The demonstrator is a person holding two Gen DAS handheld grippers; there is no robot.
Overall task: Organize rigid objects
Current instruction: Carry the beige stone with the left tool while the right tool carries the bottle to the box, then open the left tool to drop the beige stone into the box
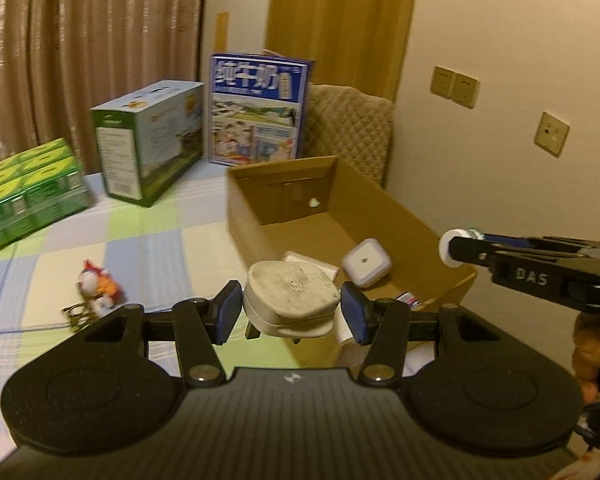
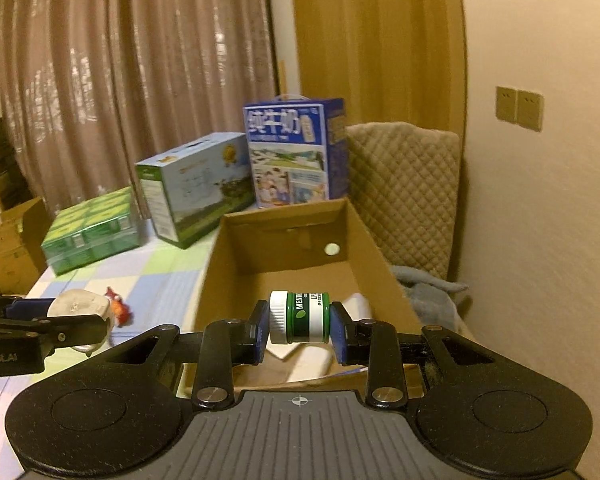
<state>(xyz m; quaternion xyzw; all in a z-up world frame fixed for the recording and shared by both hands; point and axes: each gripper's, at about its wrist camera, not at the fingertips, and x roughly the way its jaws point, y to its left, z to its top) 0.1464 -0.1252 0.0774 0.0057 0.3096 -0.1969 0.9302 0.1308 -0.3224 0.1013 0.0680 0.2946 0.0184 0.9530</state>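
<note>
My left claw is clamped on a worn white plug adapter, blue pads pressing both its sides, held above the near edge of the open cardboard box. My right claw is clamped on a small green jar with a white cap, lying sideways between the pads, also over the box's near end.

Left wrist view only: a white square gadget and a flat white item lie on the box floor, a hand grips the right claw's handle, and a third wall plate shows lower down than the pair. From here the jar shows just as a white cap at the right claw's tip.

Right wrist view only: the jar's green label is readable in part, a grey cloth lies right of the box, and brown cartons sit at far left.

Both views: a small red-and-white toy on the checked worktop cover, a green pack, a green-white carton, a blue milk carton, a quilted cushion, and curtains.
</note>
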